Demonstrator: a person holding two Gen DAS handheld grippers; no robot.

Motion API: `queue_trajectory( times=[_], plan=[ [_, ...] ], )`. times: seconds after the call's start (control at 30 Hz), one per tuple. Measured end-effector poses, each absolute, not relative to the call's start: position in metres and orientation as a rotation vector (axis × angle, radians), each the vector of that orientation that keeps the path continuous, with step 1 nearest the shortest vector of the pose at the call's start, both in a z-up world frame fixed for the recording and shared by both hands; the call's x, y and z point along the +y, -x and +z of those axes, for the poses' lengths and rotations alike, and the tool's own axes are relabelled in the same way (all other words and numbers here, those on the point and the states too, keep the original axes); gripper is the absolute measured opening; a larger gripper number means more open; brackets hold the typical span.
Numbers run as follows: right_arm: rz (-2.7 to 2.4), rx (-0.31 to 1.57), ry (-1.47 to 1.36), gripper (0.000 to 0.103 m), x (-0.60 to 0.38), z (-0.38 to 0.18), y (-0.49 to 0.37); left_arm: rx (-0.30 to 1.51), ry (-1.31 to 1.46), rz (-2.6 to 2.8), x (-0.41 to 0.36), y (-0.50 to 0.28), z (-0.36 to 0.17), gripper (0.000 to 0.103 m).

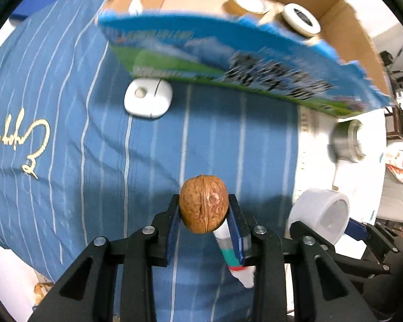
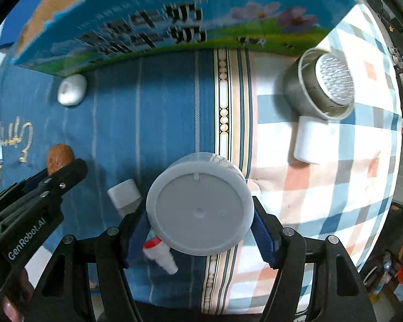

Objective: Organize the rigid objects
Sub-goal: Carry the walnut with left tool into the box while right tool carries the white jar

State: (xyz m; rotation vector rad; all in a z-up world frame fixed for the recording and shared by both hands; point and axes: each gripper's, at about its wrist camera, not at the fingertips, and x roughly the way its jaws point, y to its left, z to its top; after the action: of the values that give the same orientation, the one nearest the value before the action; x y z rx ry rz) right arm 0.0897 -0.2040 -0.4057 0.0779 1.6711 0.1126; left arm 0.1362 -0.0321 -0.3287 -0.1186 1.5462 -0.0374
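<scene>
Walnut, wrinkled and round, sits clamped in left gripper; right gripper clasps smooth grey cup.

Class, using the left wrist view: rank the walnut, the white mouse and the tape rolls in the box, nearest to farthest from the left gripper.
1. Walnut, clamped between the left gripper jaws.
2. White mouse, ahead-left on the blue cloth.
3. Tape rolls, inside the cardboard box, beyond.

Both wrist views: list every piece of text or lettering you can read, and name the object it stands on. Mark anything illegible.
"GenRobot.AI": white lettering on the left gripper, seen in the right wrist view.
Large dark Chinese characters on the blue carton: blurred and upside down, not readable.
Small white print on the carton: too blurred.
Gold cursive embroidery on the blue striped cloth: upside down, cannot be made out.
</scene>
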Motion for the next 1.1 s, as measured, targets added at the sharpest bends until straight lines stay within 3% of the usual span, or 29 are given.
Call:
queue_trajectory(
  times=[0.37,0.67,0.87,1.1],
  plan=[
    [0.159,1.526,-0.13,0.071,-0.227,-0.292,-0.122,1.368,0.107,-0.154,-0.034,-0.168,-0.215,0.03],
    [0.171,1.43,-0.143,0.071,-0.238,-0.234,-0.199,1.276,0.138,-0.189,-0.024,-0.245,-0.175,0.03],
    [0.121,1.442,-0.113,0.071,-0.234,-0.257,-0.28,1.311,0.108,-0.139,-0.012,-0.328,-0.197,0.03],
    [0.047,1.526,-0.078,0.071,-0.236,-0.323,-0.356,1.494,0.091,-0.081,0.0,-0.417,-0.284,0.03]
  ],
)
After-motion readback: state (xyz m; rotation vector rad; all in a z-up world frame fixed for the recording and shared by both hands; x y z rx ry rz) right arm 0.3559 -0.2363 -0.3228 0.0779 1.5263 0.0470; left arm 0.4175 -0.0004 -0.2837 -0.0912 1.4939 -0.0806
